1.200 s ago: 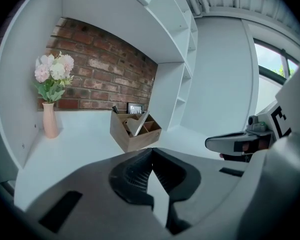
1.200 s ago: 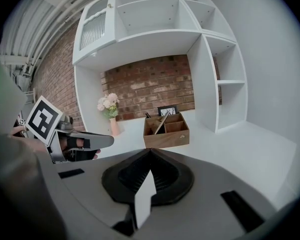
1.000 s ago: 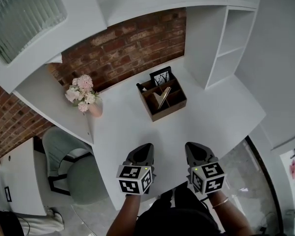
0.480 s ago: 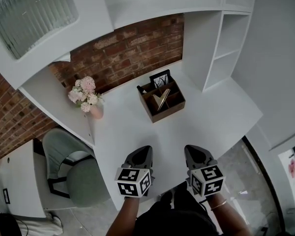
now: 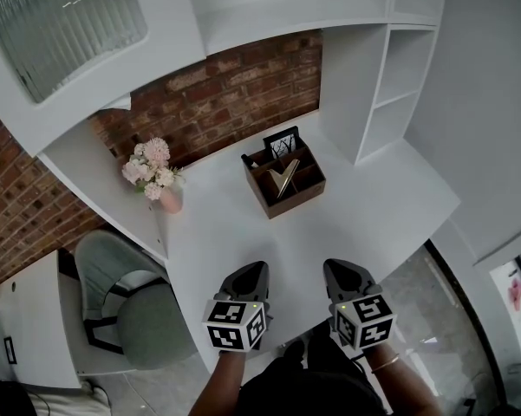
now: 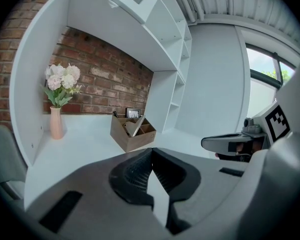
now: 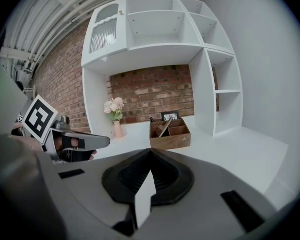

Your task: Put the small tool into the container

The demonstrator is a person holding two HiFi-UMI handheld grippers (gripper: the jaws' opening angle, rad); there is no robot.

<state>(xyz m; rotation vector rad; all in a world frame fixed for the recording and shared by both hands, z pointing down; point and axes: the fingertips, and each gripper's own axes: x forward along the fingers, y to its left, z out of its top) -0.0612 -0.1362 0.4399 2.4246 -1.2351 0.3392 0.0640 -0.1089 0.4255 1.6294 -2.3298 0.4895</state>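
Wooden container (image 5: 296, 199): stood mid-desk (image 5: 381, 219), well apart from both grippers.
Small tool (image 5: 285, 177): leaned inside it, seemingly delivered.
Left gripper (image 5: 257, 269): jaws together, empty.
Right gripper (image 5: 334, 267): jaws together, empty, probably because nothing was left to carry.

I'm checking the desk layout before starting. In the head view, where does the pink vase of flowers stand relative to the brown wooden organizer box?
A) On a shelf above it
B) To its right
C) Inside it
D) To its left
D: the pink vase of pale flowers stands on the white desk, left of the brown wooden organizer box and apart from it.
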